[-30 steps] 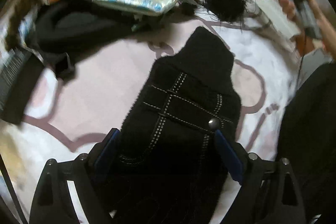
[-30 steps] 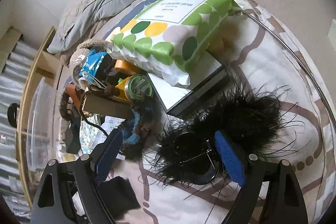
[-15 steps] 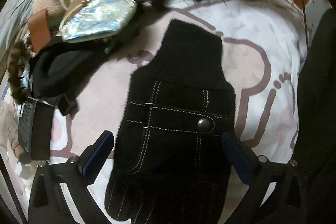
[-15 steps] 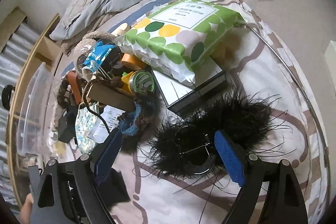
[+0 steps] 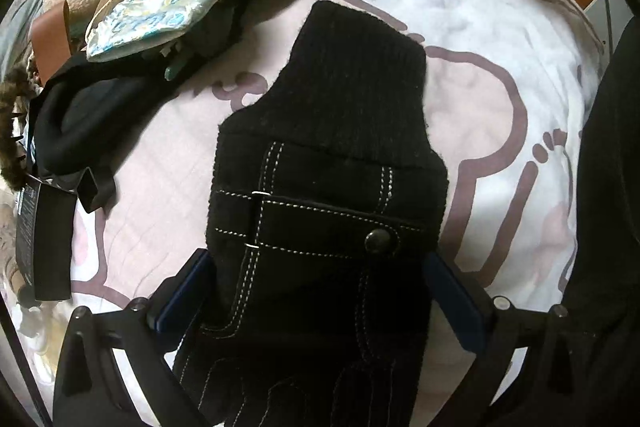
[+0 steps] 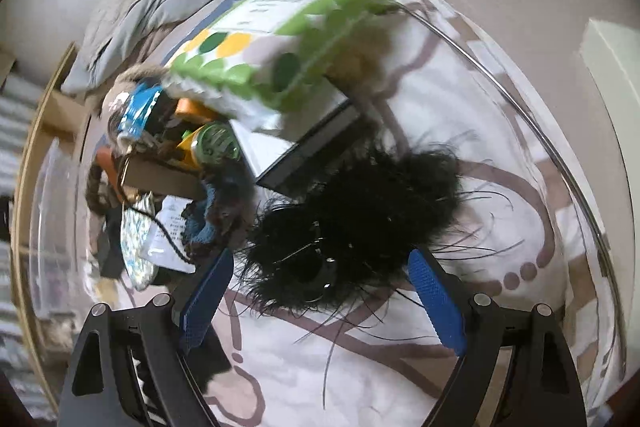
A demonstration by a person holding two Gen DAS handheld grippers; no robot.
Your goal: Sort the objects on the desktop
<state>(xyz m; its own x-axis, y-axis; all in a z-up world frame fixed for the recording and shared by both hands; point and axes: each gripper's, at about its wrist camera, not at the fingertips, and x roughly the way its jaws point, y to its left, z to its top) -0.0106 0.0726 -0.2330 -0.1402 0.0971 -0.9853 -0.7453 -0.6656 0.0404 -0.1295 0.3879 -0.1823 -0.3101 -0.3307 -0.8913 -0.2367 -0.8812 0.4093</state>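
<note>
Black glove [image 5: 324,219] | left claw [image 5: 320,301] wide, astride, grip unclear | right claw [image 6: 324,303] wide, holding nothing, feathery black thing [image 6: 360,219] ahead

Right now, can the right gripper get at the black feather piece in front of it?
Probably yes. The right gripper is open, the black feather piece lies just ahead between its fingers, and nothing covers it.

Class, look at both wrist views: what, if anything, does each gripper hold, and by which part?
Nothing is held. The left gripper stands open astride the black glove; the right gripper stands open before the black feathery thing.
</note>
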